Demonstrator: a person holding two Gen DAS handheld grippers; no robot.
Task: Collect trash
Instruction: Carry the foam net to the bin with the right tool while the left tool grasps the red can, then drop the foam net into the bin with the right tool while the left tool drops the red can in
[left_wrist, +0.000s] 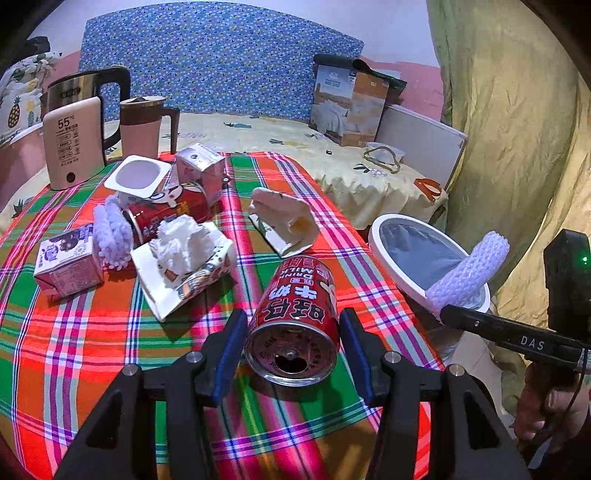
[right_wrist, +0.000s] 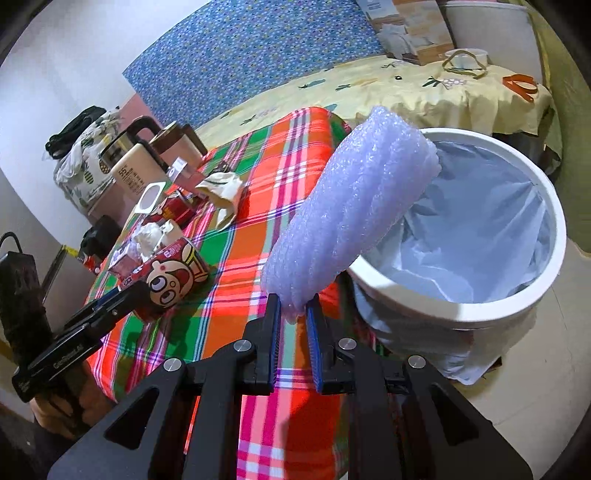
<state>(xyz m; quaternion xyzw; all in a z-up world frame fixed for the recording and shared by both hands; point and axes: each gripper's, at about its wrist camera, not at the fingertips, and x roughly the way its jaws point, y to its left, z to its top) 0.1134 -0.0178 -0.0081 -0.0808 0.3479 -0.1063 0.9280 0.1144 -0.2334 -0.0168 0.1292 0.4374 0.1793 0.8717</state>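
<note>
Right wrist view is showing the right tool (right_wrist: 293, 308) clenched on the lower end of a lilac foam net sleeve (right_wrist: 351, 210), whose upper end is leaning over the near rim of the white lined bin (right_wrist: 491, 306) standing just off the bench's (right_wrist: 258, 229) right edge. To finish this drop well, the sleeve is best carried further over the liner's middle before letting go, since it is light and springy and could tip back onto the plaid cloth.

Left wrist view is showing the left tool (left_wrist: 293, 345) grasping a red milk can (left_wrist: 295, 317), pads bearing on both its sides, above the bench's near edge. Its opened top is facing the camera, so keeping it level is advisable until it is over the bin.

Whether the can is holding liquid is impossible to tell, the bin's bottom is hidden by the sleeve and liner folds, and the far-left clutter is overlapping.
</note>
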